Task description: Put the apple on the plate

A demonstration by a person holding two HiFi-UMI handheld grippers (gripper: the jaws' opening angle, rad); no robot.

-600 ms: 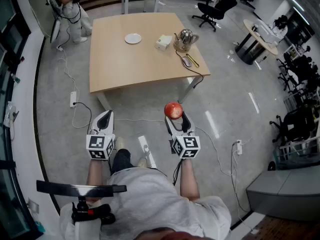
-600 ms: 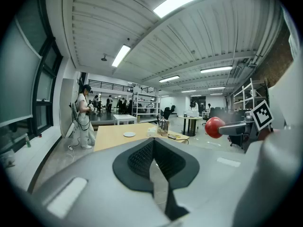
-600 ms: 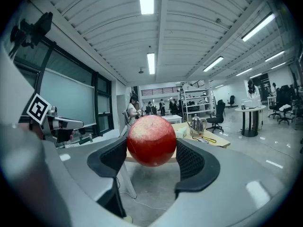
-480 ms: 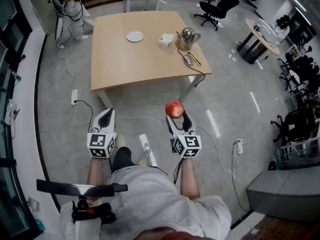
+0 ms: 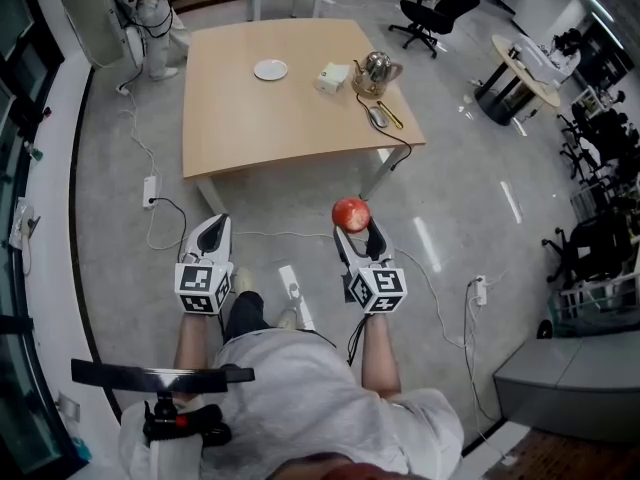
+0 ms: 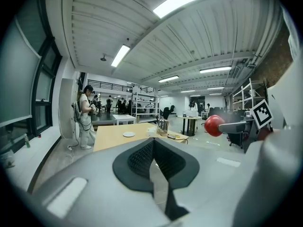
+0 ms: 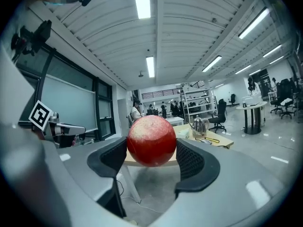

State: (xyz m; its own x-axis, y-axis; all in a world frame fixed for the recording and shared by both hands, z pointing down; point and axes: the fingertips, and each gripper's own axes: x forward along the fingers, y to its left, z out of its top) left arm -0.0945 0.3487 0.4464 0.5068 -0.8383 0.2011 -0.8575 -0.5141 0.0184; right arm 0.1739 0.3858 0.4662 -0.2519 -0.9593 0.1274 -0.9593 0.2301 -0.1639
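Your right tongs (image 5: 356,228) clamp the round red apple (image 5: 350,213) above the grey floor (image 5: 460,208); the left tongs (image 5: 210,228) sit pressed together, empty. Carry it level to the small white plate (image 5: 270,69) at eleven o'clock on the tan wooden desk (image 5: 260,128).

Each hand-held tool has a smooth, pale grey moulded plastic shell. The left gripper (image 5: 212,224) shows left of centre in the head view, and the right gripper (image 5: 356,230) just right of centre. Each carries a white cube (image 5: 200,290) printed with black square markers at its rear end. Their fingers (image 7: 193,161) are black and curved, with a fine ribbed mesh on the inner faces. A thin black cable (image 5: 352,344) hangs from the right tool. The person wears a light grey short-sleeved T-shirt (image 5: 310,393) and dark trousers (image 5: 240,320).
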